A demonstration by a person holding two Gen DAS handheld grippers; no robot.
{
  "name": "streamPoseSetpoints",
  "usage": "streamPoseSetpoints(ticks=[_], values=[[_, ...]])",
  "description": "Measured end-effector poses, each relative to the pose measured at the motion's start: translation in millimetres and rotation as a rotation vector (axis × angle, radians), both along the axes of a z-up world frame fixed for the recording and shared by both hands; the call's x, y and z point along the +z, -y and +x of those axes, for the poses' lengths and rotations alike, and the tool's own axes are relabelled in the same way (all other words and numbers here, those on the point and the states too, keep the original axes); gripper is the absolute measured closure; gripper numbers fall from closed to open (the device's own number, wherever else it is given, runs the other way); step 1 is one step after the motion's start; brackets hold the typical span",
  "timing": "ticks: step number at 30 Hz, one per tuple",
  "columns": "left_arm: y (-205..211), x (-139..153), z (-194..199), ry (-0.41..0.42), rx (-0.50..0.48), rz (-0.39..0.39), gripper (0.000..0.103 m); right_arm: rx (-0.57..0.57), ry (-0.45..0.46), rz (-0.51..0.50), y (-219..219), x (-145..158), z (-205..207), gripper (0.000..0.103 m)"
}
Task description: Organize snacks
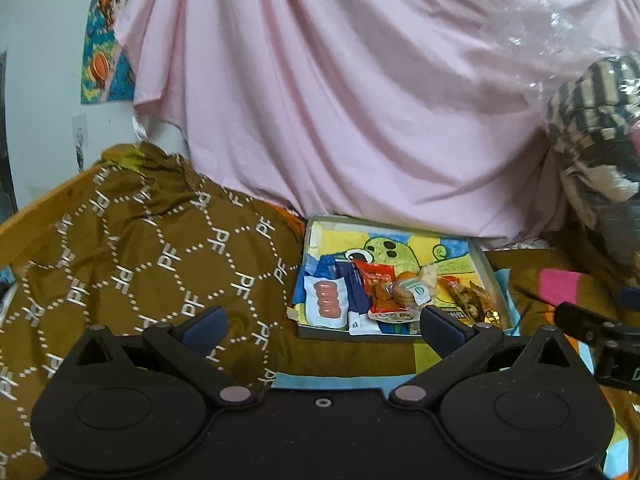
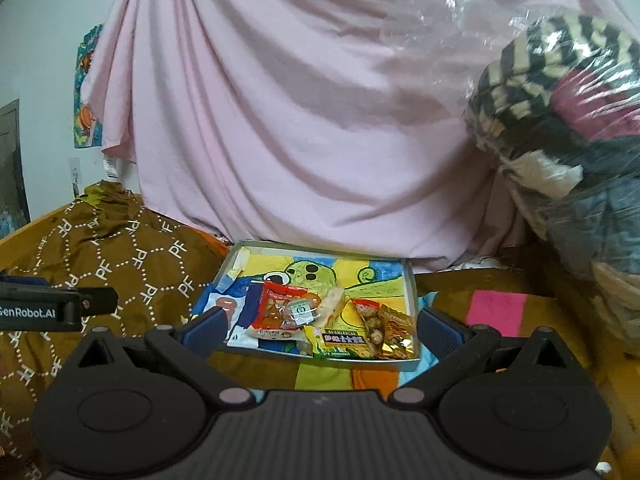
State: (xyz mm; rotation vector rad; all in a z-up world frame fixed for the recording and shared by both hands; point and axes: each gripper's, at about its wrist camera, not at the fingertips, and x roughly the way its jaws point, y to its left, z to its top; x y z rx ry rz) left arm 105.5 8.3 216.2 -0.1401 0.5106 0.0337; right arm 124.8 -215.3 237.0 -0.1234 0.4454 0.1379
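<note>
A shallow grey tray (image 1: 486, 276) (image 2: 240, 252) with a cartoon picture inside lies on the bed. It holds several snack packs: a white pack of pink sausages (image 1: 325, 300), a red bag (image 1: 374, 280) (image 2: 276, 308), a yellow-green bar (image 2: 344, 342) and gold packets (image 1: 478, 304) (image 2: 396, 332). My left gripper (image 1: 322, 326) is open and empty, just in front of the tray's near edge. My right gripper (image 2: 320, 330) is open and empty, its fingers either side of the tray's near edge. Each gripper shows at the edge of the other's view.
A brown patterned cloth (image 1: 132, 248) (image 2: 120, 264) lies left of the tray. A pink sheet (image 1: 340, 100) (image 2: 300, 120) hangs behind. A clear plastic bag of clothes (image 1: 592, 128) (image 2: 560, 120) sits at the right. Colourful bedding (image 2: 496, 308) lies under the tray.
</note>
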Motion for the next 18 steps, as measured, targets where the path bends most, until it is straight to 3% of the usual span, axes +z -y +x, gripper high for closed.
streamPoseSetpoints(ticks=[5,10,13,18], values=[[-6,13,-41,0.000,0.010,0.014,0.001,-0.006,0.027,-0.042,-3,25,-41,0.000],[-8,28,-75,-0.041,0.030,-0.011,0.001,-0.014,-0.019,-0.027,-14,45,-73,0.000],[-5,34,-97,-0.039,0.024,0.013,0.001,-0.028,-0.078,-0.011,-21,54,-85,0.000],[0,30,-129,-0.042,0.007,0.015,0.001,0.013,-0.073,0.005,-28,59,-105,0.000]])
